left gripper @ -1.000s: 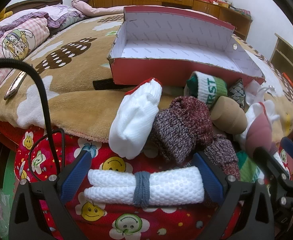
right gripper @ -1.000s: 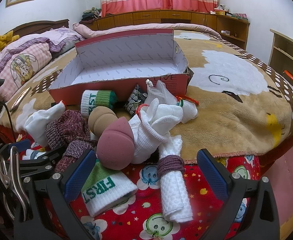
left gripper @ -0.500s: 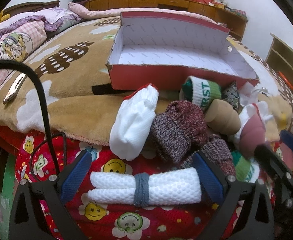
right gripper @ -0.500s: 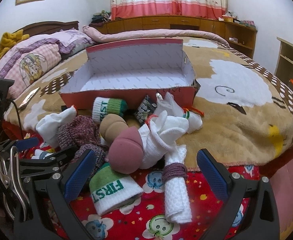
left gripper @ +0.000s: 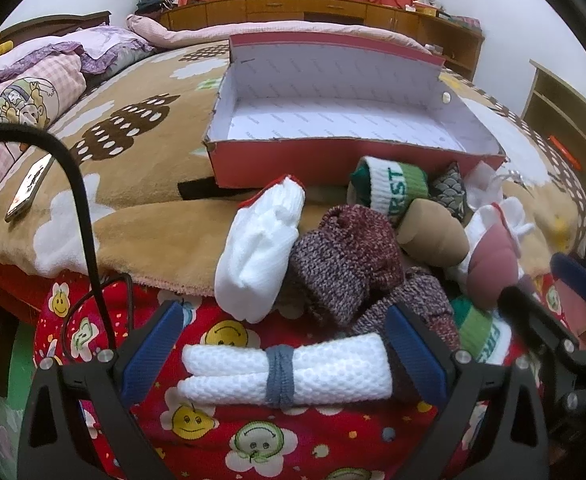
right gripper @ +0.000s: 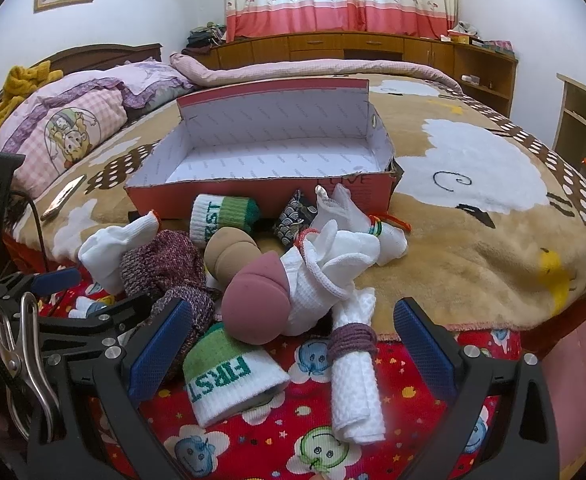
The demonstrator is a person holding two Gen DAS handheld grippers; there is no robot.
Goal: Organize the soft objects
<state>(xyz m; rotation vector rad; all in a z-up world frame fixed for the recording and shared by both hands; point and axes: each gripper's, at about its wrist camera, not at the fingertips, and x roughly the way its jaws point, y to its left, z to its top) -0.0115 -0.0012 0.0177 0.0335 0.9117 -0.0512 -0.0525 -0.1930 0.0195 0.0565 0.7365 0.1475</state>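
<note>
Left gripper [left gripper: 283, 354] spread wide around white towel roll [left gripper: 285, 374] on red sheet [left gripper: 213, 440]; right gripper [right gripper: 293, 340] spread, empty. Roll light, squashy; best pinch beside grey band [left gripper: 279, 374].

red box [right gripper: 261, 200] interior free, sock pile [right gripper: 253, 264] blocking its front
</note>
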